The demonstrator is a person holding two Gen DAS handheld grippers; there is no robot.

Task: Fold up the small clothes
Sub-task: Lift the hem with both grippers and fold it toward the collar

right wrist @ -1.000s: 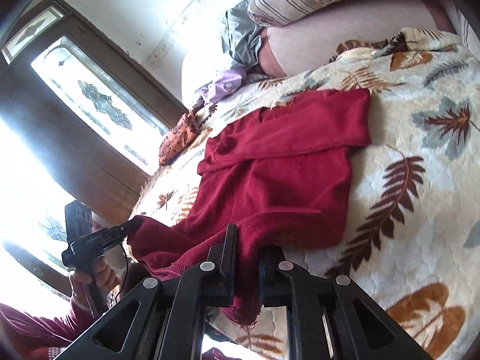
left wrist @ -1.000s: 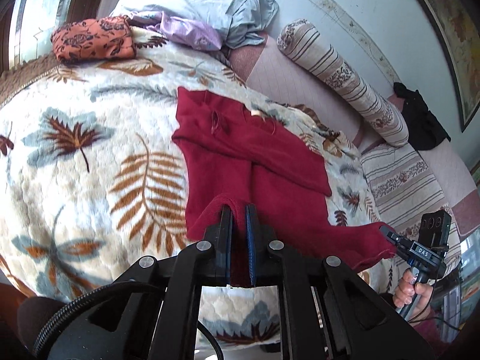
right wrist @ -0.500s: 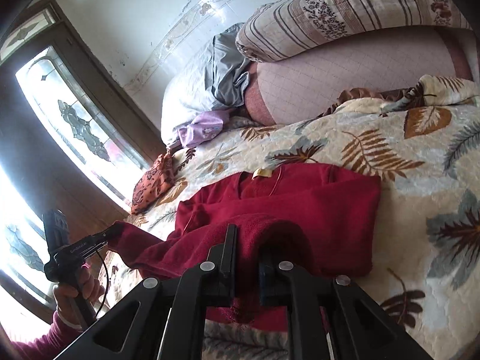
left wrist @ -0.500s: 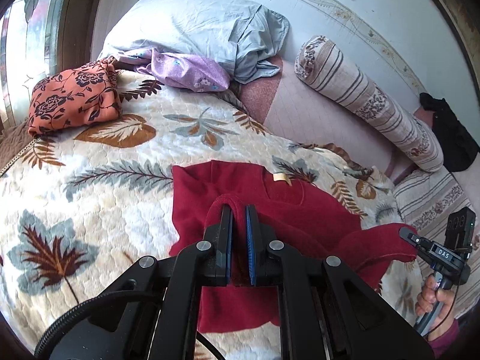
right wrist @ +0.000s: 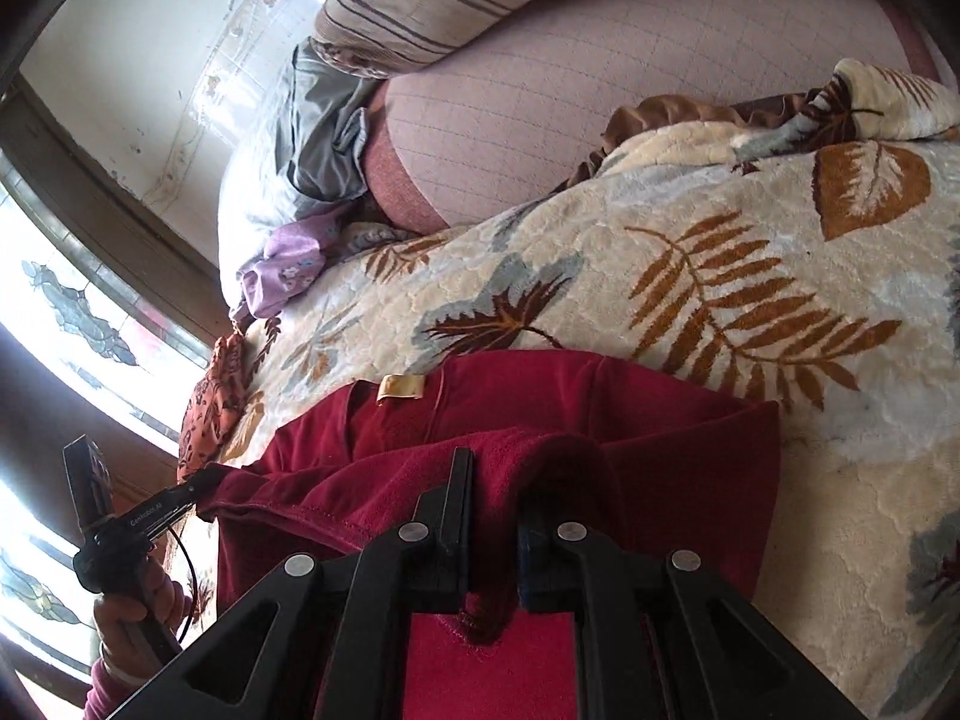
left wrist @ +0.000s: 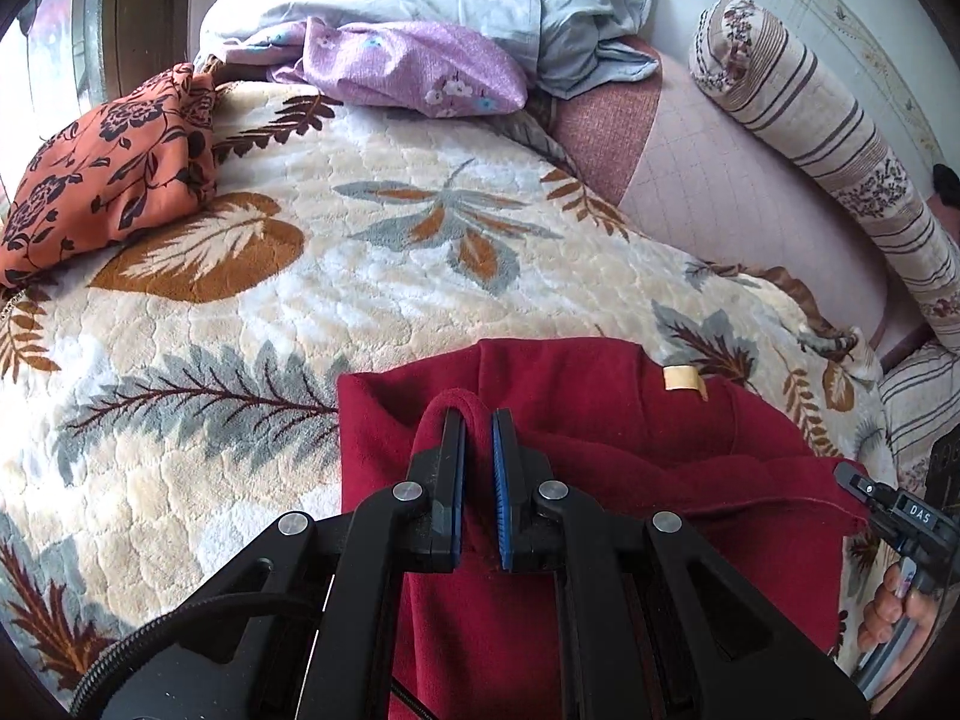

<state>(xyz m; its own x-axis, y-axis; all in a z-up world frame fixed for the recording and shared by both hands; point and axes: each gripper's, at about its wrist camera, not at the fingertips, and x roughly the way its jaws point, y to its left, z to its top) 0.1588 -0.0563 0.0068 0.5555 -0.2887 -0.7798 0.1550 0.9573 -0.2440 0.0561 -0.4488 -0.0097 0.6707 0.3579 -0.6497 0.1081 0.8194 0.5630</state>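
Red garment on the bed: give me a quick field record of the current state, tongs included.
garment: red fleece top, tan neck label facing up
surface: leaf-print blanket
fold state: near edge lifted and carried over the part lying flat, not laid down
left tongs: shut on the red fleece top
right tongs: shut on the red fleece top
nearby: orange floral cloth, lilac floral cloth, striped bolster

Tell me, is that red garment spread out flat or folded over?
Partly folded: both grippers, left and right, hold the red garment's edge over its collar end, near the tan label.
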